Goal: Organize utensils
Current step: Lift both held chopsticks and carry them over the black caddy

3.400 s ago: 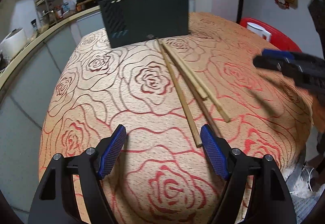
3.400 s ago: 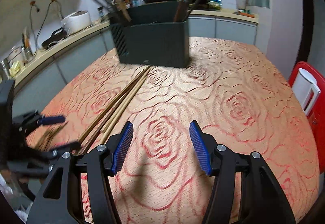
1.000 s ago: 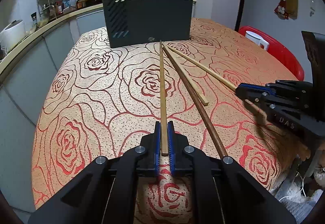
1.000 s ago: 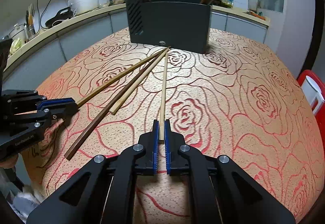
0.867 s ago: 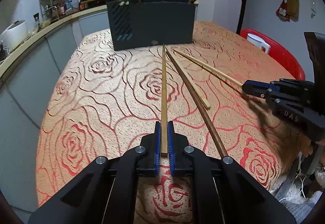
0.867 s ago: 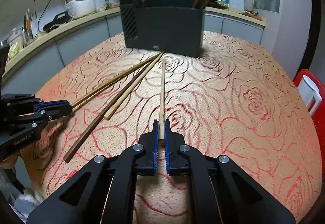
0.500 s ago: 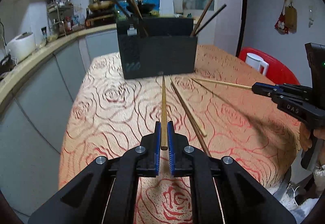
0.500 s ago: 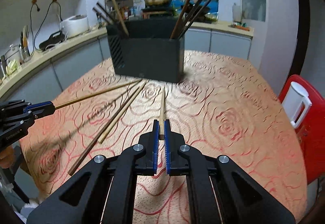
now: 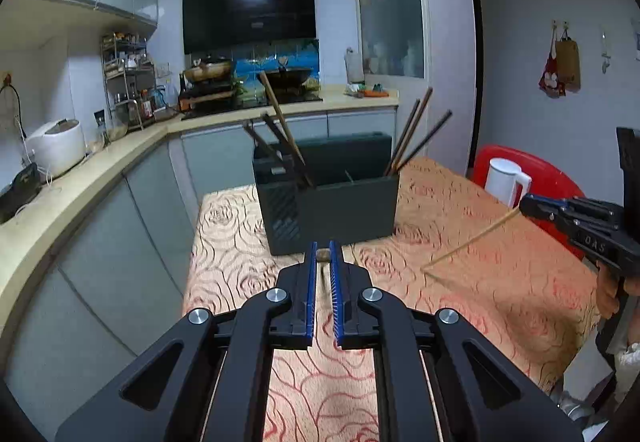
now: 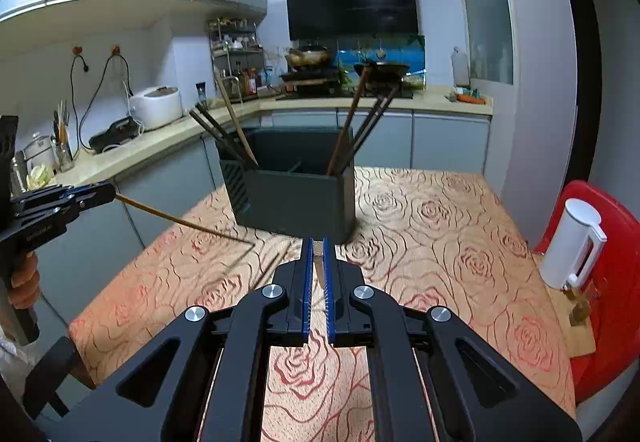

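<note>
My left gripper [image 9: 323, 256] is shut on the end of a wooden chopstick [image 9: 322, 253], lifted above the table; that chopstick shows in the right wrist view [image 10: 180, 219], sloping down from the left gripper [image 10: 108, 194]. My right gripper [image 10: 315, 246] is shut on a lighter chopstick [image 10: 318, 246], seen in the left wrist view [image 9: 472, 240] hanging from the right gripper [image 9: 524, 207]. The dark utensil holder [image 9: 332, 197] stands on the table ahead, with several chopsticks in its left and right compartments. Two more chopsticks [image 10: 272, 262] lie on the cloth.
The table has a rose-patterned cloth [image 10: 440, 242]. A red chair [image 10: 612, 242] with a white kettle [image 10: 572, 250] stands at the right. Kitchen counter [image 9: 80, 177] with a rice cooker [image 9: 56, 151] runs along the left and back.
Both grippers have risen high above the table, each with its chopstick, and the chopsticks now tilt downward. The holder looks farther and lower.
</note>
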Motion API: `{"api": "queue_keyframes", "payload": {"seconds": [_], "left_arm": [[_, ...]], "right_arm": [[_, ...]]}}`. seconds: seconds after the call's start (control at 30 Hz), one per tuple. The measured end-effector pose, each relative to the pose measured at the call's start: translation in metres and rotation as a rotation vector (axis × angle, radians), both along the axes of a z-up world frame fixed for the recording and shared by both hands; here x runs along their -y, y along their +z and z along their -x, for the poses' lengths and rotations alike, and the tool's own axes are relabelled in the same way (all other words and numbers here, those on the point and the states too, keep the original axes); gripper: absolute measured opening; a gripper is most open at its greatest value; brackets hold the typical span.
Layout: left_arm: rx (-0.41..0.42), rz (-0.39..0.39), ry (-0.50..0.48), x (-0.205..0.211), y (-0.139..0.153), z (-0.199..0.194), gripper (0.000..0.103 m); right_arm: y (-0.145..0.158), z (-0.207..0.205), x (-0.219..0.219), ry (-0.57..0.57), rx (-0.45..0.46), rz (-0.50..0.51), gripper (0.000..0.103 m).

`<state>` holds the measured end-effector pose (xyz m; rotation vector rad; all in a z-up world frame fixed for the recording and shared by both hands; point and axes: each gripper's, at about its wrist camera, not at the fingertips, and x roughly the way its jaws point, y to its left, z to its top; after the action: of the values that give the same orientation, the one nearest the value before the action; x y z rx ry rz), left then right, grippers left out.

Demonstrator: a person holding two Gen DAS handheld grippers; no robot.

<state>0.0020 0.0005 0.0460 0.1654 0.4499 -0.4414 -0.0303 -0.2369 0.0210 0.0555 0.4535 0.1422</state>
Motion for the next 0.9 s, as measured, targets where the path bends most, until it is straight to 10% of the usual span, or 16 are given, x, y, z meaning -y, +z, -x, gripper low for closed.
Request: {"api": "queue_keyframes", "payload": {"seconds": [0.9], "left_arm": [[0.074, 0.015, 0.036, 0.007, 0.051, -0.032, 0.006]], "right_arm": [[0.043, -0.051, 0.008, 0.065, -0.042, -0.089, 0.006]]}}
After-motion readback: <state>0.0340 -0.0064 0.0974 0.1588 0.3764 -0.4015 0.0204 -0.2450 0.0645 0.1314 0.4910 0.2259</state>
